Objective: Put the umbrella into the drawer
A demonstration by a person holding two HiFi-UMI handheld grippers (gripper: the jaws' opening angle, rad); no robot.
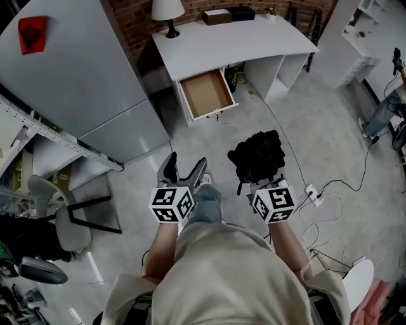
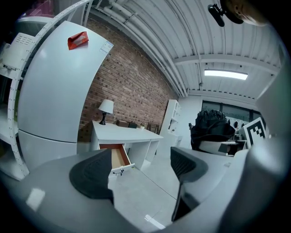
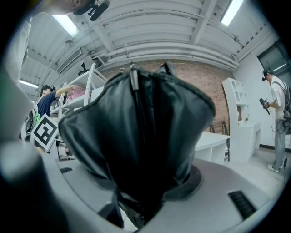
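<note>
A black folded umbrella (image 1: 257, 155) sits bunched between the jaws of my right gripper (image 1: 265, 176), which is shut on it. In the right gripper view the umbrella (image 3: 136, 136) fills the middle and hides most of the jaws (image 3: 145, 193). My left gripper (image 1: 184, 169) is held beside it, open, with nothing between its dark pads (image 2: 91, 178). Ahead, the white desk (image 1: 235, 41) has its drawer (image 1: 206, 94) pulled out, brown inside and bare. The left gripper view looks at that drawer (image 2: 119, 155) through the gap of its gripper (image 2: 141, 172).
A tall grey cabinet (image 1: 70, 70) stands to the left of the desk. A lamp (image 1: 168, 13) and boxes (image 1: 217, 16) are on the desktop. A chair (image 1: 60, 216) is at near left. A power strip with cables (image 1: 314, 192) lies on the floor at right. Another person (image 3: 277, 118) stands far right.
</note>
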